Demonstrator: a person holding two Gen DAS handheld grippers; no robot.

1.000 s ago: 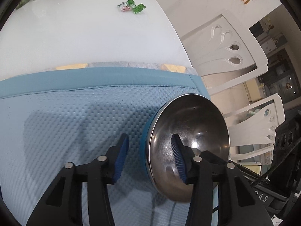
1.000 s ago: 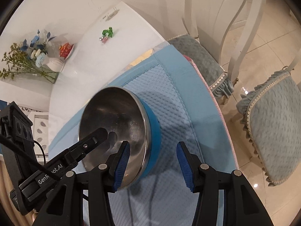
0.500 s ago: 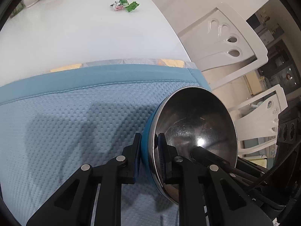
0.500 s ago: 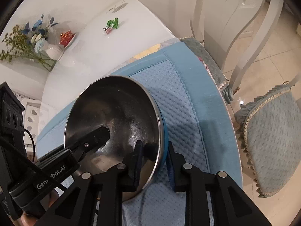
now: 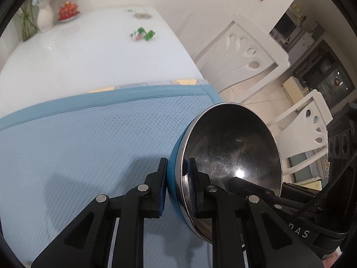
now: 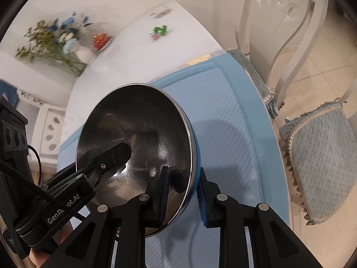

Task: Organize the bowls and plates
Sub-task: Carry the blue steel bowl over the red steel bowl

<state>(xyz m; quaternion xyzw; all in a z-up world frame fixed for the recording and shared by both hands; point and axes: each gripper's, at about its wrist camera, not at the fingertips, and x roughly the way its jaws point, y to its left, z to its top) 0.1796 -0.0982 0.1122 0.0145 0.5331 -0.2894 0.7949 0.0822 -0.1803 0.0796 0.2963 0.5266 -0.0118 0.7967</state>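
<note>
Home dining rm: white table (image 5: 89, 51), carved chairs (image 5: 245, 53), flower vase (image 5: 44, 17).

The round metal bowl (image 5: 232, 156) is dark, mirror-bright steel inside and teal blue outside. Beneath it, the light-blue waffle-textured cloth mat (image 5: 78, 145) has a plain, deeper blue border. The glossy desk (image 5: 89, 51) is white. Each black claw (image 6: 181, 192) carries dark-blue ribbed pads.

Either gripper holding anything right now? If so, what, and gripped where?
Both hold the same bowl by its rim, on opposite sides. Left gripper and right gripper each clamp one pad inside the steel, one on the blue outer wall.
</note>
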